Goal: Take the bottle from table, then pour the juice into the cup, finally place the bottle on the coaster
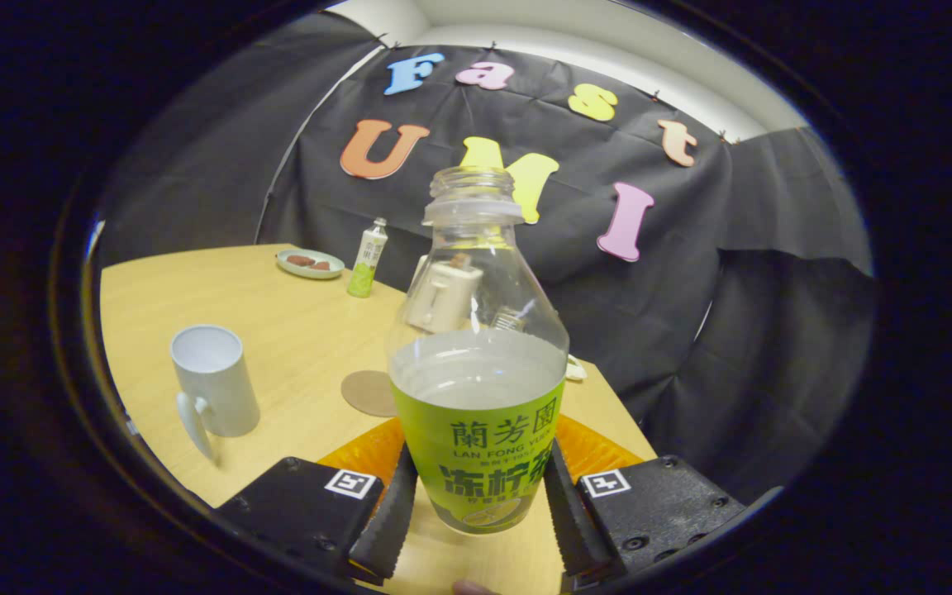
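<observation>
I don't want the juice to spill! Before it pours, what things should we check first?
1. Grip: both fingers press the bottle at its label, gripper closed on it: ok.
2. Cap off, mouth open: ok.
3. Juice left inside, about half full: ok.
4. Cup upright on the table, mouth up: ok.
5. Bottle mouth over the cup: not ok, the cup stands off to the side.
6. Coaster bare, nothing on it: ok.
</observation>
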